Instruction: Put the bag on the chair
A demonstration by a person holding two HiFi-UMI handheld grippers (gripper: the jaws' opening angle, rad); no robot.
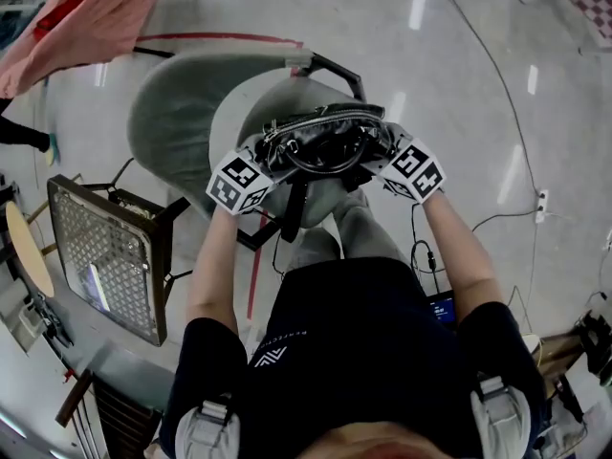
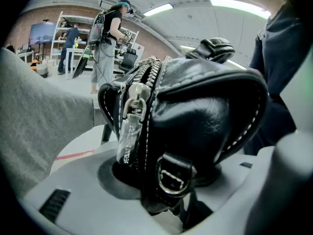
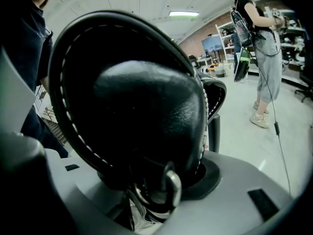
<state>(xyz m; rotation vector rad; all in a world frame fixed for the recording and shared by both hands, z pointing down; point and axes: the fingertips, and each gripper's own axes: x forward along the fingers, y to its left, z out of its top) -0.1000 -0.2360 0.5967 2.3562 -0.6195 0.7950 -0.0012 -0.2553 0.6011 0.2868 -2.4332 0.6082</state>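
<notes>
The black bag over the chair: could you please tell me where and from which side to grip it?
By its two narrow ends, one from each side, as the left tongs and right tongs do. The black bag is long and soft, with its zip on top; end grips by the strap rings should keep it level and upright above the chair.

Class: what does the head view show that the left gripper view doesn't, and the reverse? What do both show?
Head view only: the right gripper clamped on the bag's other end, and a mesh chair. Left gripper view only: the bag's zip pull, and a person standing near shelves. Both: the black bag, the grey chair, and the left gripper clamped on one end.
</notes>
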